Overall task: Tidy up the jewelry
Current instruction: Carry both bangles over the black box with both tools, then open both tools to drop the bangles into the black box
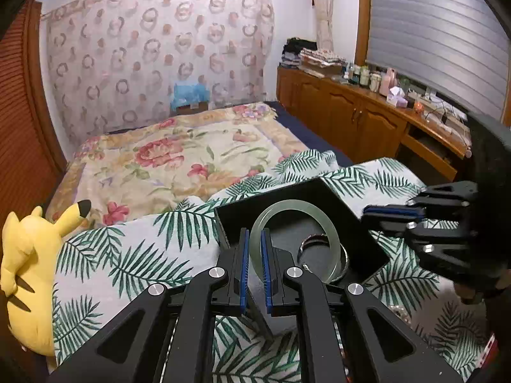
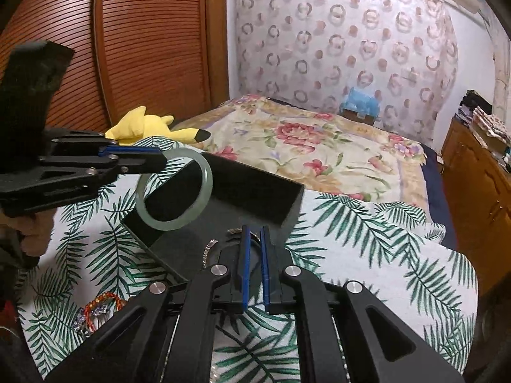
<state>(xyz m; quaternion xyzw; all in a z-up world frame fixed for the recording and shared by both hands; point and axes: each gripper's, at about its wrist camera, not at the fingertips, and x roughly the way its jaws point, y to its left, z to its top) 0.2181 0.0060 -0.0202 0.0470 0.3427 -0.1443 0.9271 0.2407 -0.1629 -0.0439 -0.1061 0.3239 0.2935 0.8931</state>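
Jade-green bangle (image 1: 295,239) pinched in the left gripper (image 1: 254,239) above the black box (image 1: 335,198); right gripper (image 2: 254,236) nearly closed, empty.

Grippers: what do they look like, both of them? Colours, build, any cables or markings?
Both match: left gripper and right gripper are matte black, with angular linkage arms that have triangular cut-outs, round silver pivot bolts, and blue ribbed pads lining the inner finger faces. No cables or markings visible. The person's hand under the left one looks bare.
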